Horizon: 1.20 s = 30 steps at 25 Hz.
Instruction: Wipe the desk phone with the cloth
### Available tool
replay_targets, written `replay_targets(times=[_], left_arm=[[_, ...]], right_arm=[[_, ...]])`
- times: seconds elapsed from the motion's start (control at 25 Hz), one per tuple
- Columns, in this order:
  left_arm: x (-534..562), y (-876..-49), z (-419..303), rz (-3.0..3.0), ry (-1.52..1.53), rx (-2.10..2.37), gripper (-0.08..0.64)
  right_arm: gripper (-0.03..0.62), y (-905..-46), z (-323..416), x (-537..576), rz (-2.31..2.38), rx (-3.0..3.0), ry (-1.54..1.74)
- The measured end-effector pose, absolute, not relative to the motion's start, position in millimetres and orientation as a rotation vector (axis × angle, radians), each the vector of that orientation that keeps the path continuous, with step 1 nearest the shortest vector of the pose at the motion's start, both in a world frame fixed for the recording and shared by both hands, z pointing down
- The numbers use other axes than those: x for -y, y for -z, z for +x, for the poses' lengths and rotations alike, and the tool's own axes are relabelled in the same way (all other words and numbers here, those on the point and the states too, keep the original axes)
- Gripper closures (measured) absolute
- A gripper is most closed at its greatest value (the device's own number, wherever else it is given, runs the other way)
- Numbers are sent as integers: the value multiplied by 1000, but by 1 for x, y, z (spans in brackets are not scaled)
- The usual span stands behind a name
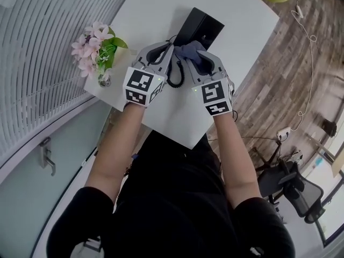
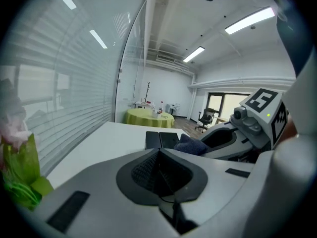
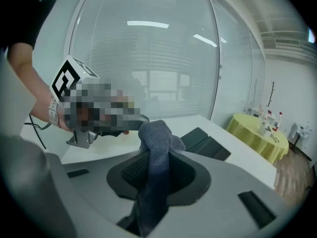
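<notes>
Two bare forearms reach out from black sleeves, each hand holding a grey gripper over the near half of a white rectangular desk top (image 1: pixel 156 9). The left gripper (image 2: pixel 158 165) has its jaws pressed together. A thin dark line runs along their seam, too fine to identify. The right gripper (image 3: pixel 154 175) is clamped on a crumpled blue-grey cloth (image 3: pixel 156 135), which sticks up beyond the jaws. The cloth sits at the near end of a black desk phone (image 1: pixel 198 24), at 12 o'clock from the grippers; whether cloth and phone touch cannot be told. A black coiled cord (image 1: pixel 176 75) lies between the grippers, partly hidden under them. At 10 o'clock, on the desk's corner, stands a small vase of pink flowers (image 1: pixel 97 47). A glass wall with horizontal blinds (image 1: pixel 37 47) curves along 9 o'clock. Wood-plank floor (image 1: pixel 285 74) spreads at 3 o'clock, with a black office chair (image 1: pixel 293 190) at 4 o'clock. Farthest off stands a round table under a yellow-green cover (image 2: pixel 148 117).
</notes>
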<state>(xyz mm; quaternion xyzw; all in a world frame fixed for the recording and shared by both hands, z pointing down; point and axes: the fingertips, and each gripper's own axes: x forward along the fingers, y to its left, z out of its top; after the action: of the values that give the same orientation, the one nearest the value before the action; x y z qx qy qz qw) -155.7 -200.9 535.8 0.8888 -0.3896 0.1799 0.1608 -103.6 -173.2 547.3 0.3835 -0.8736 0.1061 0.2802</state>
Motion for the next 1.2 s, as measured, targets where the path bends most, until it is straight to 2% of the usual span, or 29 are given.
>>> replay_targets(times=[0.36, 0.76, 1.2], left_arm=[[265, -499, -145, 2601, -427, 1136, 549], [307, -509, -147, 2603, -401, 1143, 549], [302, -542, -157, 2561, -425, 1129, 549]], right_arm=[[497, -505, -84, 259, 1173, 2291, -131], [497, -550, -86, 311, 1195, 2194, -60], [500, -568, -97, 299, 1143, 2155, 15]])
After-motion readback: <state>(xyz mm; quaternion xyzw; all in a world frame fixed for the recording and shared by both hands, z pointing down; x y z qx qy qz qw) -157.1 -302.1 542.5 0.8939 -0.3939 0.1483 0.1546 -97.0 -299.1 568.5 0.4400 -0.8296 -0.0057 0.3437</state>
